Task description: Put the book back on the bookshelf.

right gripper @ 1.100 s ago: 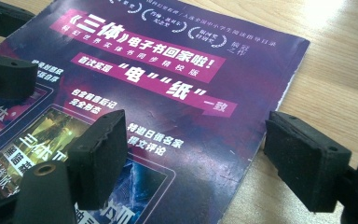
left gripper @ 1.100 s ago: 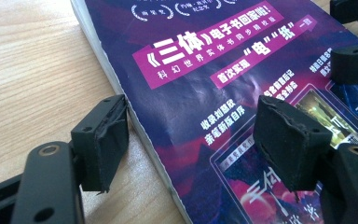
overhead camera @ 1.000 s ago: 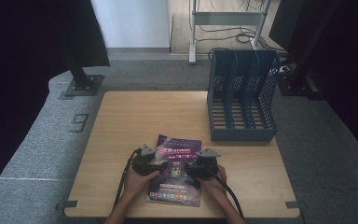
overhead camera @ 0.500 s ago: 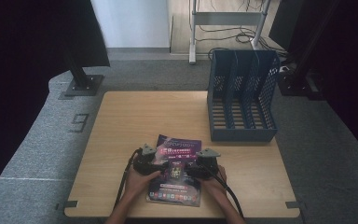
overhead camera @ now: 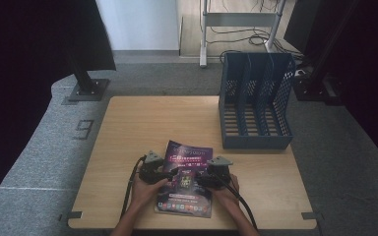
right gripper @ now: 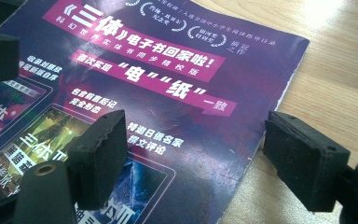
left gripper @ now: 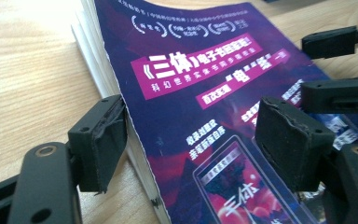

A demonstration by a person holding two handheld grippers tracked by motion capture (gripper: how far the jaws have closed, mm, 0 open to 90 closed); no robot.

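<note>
A thick book with a purple cover (overhead camera: 186, 172) lies flat on the wooden table (overhead camera: 152, 118), near its front edge. My left gripper (overhead camera: 171, 173) rests at the book's left side and my right gripper (overhead camera: 200, 178) at its right side, each held in a hand. In the left gripper view the left gripper (left gripper: 193, 140) stands open, astride the left edge of the book (left gripper: 205, 93), with the pads apart from it. In the right gripper view the right gripper (right gripper: 200, 156) is open over the right edge of the book (right gripper: 168, 84).
A blue file rack (overhead camera: 256, 98) with several upright slots stands at the table's back right. Bare tabletop lies left of and behind the book. Grey carpet and stand bases surround the table.
</note>
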